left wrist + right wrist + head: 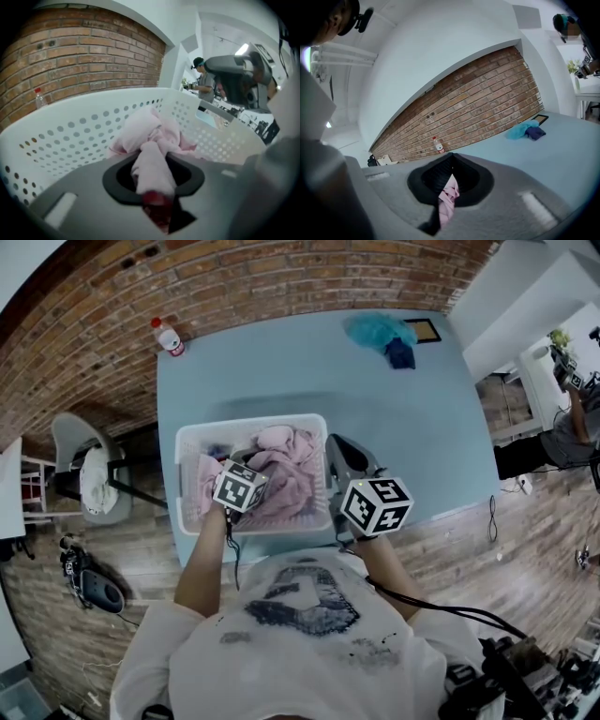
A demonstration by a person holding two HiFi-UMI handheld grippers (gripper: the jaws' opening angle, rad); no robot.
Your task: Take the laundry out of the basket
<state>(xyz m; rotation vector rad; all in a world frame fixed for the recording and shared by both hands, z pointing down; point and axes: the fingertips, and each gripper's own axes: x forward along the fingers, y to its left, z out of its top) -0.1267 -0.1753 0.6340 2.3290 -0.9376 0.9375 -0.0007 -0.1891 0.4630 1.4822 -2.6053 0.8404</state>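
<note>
A white perforated basket (187,442) stands at the near edge of the light blue table (281,371), and pink laundry (286,474) is heaped inside it. My left gripper (240,487) is down in the basket and shut on a bunched fold of the pink laundry (150,164). The basket wall (70,136) rises behind it. My right gripper (349,463) hovers at the basket's right rim, pointing away across the table. It is shut, with a strip of pink cloth (449,199) pinched low between its jaws.
A plastic bottle (170,337) with a red cap stands at the table's far left corner. A teal cloth (380,331), a dark blue cloth (400,353) and a small frame (424,330) lie at the far right. A chair (89,474) with white cloth stands left of the table.
</note>
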